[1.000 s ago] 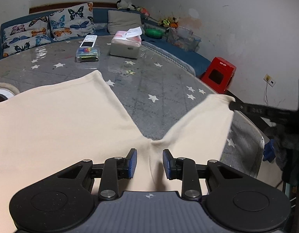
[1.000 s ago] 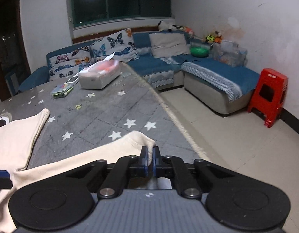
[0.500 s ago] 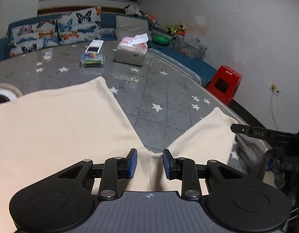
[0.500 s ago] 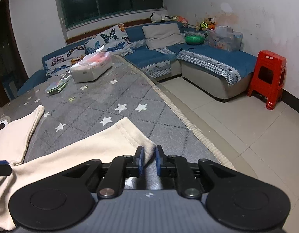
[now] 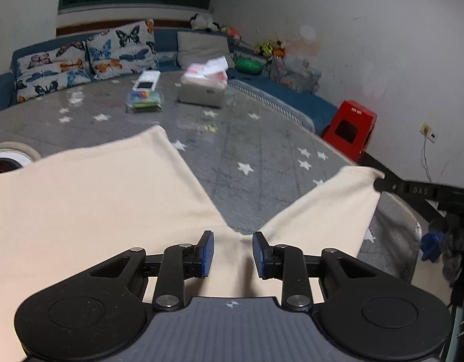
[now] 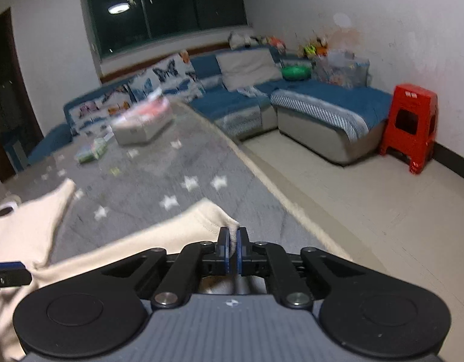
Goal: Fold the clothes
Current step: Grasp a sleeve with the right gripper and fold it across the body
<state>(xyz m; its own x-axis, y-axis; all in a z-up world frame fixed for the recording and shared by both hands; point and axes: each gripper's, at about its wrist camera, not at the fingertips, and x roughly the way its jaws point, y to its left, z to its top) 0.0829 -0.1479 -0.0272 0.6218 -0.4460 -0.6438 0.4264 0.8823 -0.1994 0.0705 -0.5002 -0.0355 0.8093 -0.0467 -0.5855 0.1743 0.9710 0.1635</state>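
I'm pinching the cuff of the cream shirt (image 6: 183, 226) with my right gripper (image 6: 232, 252) near the star-print table's (image 5: 262, 150) edge, left gripper (image 5: 232, 255) hanging wide open over the armpit, so folding's barely starting.

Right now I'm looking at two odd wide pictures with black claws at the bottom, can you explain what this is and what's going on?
These are no robot arms: a person holds a two-finger gripper in each hand, and each has a wide-angle camera looking along its fingers. One picture is from the left gripper, the other from the right gripper. Both look over a grey star-patterned table where a cream garment lies spread out for folding. The left jaws are open over the cloth where its sleeve branches off. The right jaws are shut on the end of that sleeve. Farther back sit a tissue box and a small clear case.
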